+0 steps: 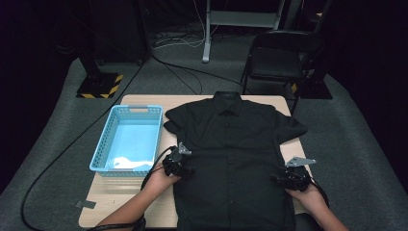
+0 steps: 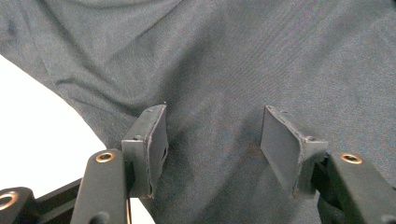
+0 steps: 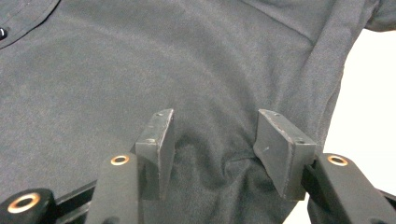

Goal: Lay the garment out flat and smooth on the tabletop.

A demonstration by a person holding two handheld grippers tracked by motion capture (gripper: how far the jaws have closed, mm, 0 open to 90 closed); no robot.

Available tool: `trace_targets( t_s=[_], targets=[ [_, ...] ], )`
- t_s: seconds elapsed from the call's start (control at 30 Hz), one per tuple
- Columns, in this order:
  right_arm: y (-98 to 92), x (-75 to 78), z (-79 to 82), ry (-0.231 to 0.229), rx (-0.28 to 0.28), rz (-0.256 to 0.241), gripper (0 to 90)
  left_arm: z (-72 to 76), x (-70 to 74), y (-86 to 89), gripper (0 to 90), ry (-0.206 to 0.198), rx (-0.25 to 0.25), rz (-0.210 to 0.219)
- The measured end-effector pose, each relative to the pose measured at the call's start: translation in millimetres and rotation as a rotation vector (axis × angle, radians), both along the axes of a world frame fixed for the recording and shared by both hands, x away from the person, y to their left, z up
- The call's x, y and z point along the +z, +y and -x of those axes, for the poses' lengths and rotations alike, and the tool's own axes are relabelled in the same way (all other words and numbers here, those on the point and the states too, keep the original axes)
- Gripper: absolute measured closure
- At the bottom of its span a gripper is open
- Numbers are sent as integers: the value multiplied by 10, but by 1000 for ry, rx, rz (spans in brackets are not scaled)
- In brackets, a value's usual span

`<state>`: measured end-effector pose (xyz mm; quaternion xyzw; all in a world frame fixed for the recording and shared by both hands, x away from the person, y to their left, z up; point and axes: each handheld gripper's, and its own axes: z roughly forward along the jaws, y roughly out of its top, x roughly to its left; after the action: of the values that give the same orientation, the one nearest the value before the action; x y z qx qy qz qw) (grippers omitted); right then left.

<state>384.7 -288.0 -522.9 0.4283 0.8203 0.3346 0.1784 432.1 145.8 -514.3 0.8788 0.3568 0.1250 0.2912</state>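
There was one black shirt (image 1: 235, 149) on one table (image 1: 144, 102); one blue basket (image 1: 126, 139) beside it; two grippers, left gripper (image 1: 179, 166) and right gripper (image 1: 288, 179); one black chair (image 1: 279, 57) stood behind.

The high view looks down from six o'clock toward twelve, far off. Both gripper views sit very close to the black shirt (image 1: 235, 149), which all three share.
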Motion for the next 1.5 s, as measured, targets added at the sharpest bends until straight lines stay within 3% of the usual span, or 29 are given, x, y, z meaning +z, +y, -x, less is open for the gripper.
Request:
trace_targets(
  t_s=[0.1, 0.13, 0.17, 0.23, 0.3, 0.33, 0.37, 0.47, 0.57, 0.67, 0.7, 0.83, 1.0, 1.13, 1.33, 1.5],
  targets=[
    [19, 37, 11, 32, 12, 29, 475, 23, 46, -71, 429, 30, -10, -41],
    [43, 70, -24, 59, 22, 54, 481, 11, 70, -108, 446, 17, -24, -47],
    [82, 104, -68, 62, 29, 79, 474, -14, 105, -148, 421, -6, -32, -26],
    [177, 191, -158, -17, 39, 80, 452, -86, 174, -233, 381, -27, -35, 15],
    [270, 273, -275, -65, 38, 52, 407, -207, 244, -359, 339, -57, -33, 56],
    [332, 314, -375, -92, 35, 32, 381, -207, 244, -359, 334, -57, -33, 56],
    [372, 328, -470, -101, 29, 21, 357, -335, 264, -460, 332, -80, -20, 68],
    [441, 283, -745, -62, 9, -36, 342, -512, 212, -568, 326, -55, 19, 120],
    [514, 160, -918, -15, -2, -24, 351, -599, 106, -631, 327, -46, 31, 110],
    [579, 60, -943, -2, 21, 30, 356, -632, -14, -659, 325, -37, 25, 66],
    [591, 35, -941, -8, 29, 37, 358, -625, -39, -660, 323, -52, 18, 62],
    [558, 10, -937, -8, 18, 0, 352, -606, -61, -639, 319, -72, 0, 71],
    [502, -5, -900, -17, 24, -5, 326, -559, -87, -590, 317, -92, -8, 90],
    [476, 20, -882, 11, 15, 17, 285, -543, -65, -579, 317, -75, -13, 70],
    [413, 58, -856, 20, 3, -13, 257, -501, -13, -574, 292, -65, -26, 53],
    [385, 182, -813, -8, 1, -21, 252, -441, 141, -525, 272, -67, -29, 101]
  ],
)
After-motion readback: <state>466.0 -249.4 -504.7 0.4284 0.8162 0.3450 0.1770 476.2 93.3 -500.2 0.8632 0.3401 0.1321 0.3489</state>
